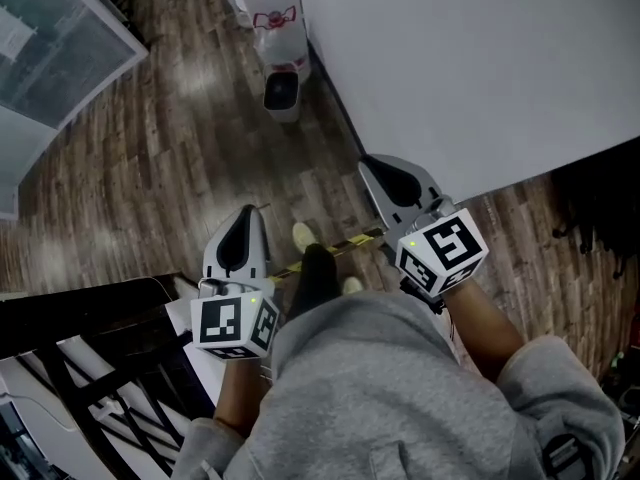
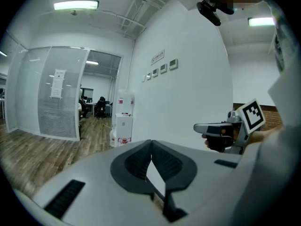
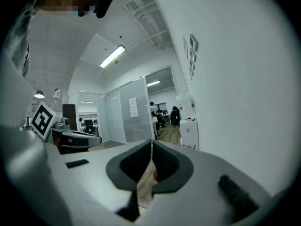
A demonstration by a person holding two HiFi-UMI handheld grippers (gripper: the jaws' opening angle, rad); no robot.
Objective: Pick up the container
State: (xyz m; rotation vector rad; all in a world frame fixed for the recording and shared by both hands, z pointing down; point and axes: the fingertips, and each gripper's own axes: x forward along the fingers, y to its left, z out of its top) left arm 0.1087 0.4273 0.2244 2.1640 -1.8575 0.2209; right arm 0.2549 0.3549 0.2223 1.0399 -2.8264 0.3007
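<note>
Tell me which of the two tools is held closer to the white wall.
The right tool: in the head view its tip sits against the white wall's edge, while the left tool hangs out over the wooden floor.

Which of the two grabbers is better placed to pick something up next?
Neither clearly: left gripper and right gripper are both shut, empty, held over the floor, near nothing to lift.

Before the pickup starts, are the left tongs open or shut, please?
Shut: in the left gripper view the left tongs touch at the tips, with nothing between them.
</note>
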